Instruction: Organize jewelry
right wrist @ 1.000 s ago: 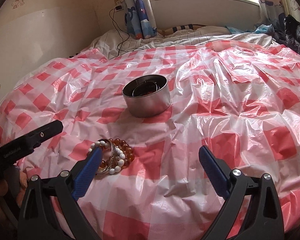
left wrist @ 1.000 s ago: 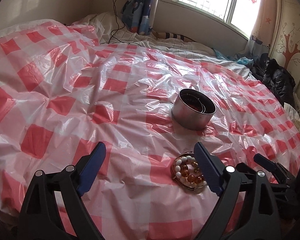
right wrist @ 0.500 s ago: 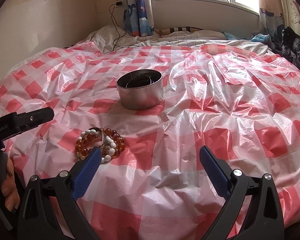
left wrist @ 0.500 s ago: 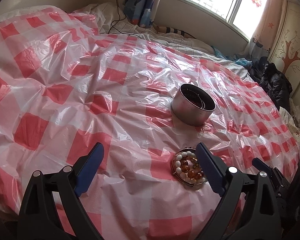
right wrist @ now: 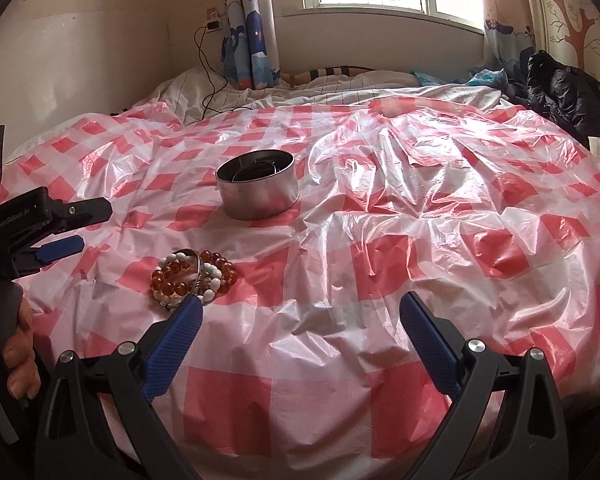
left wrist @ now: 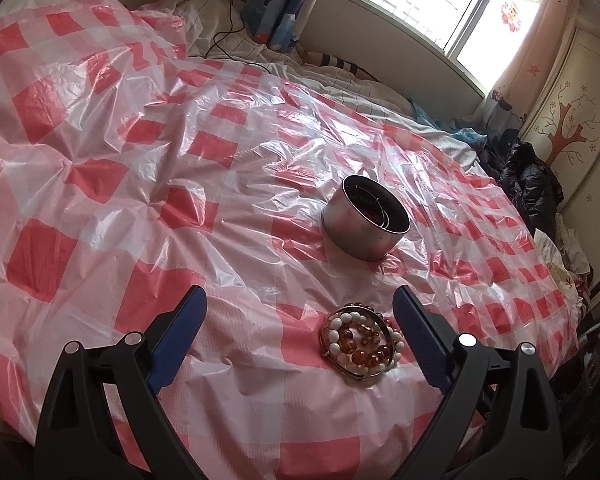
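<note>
A pile of bracelets (left wrist: 362,340), amber beads, white beads and a metal bangle, lies on the red-and-white checked plastic sheet (left wrist: 220,248). It also shows in the right wrist view (right wrist: 192,276). A round metal tin (left wrist: 366,222) stands behind it with something thin and metallic inside; it also shows in the right wrist view (right wrist: 258,190). My left gripper (left wrist: 300,320) is open and empty, its right finger beside the pile. My right gripper (right wrist: 300,328) is open and empty, its left fingertip just in front of the pile. The left gripper shows at the left edge of the right wrist view (right wrist: 56,232).
The sheet covers a bed and is crumpled. A black jacket (right wrist: 564,92) lies at the far right. A charger cable (right wrist: 208,80) runs down from a wall socket beside the curtain (right wrist: 248,40). The window is behind.
Both grippers have drawn back and risen a little from the bracelets. The pile and the tin have not moved. Both grippers stay open.
</note>
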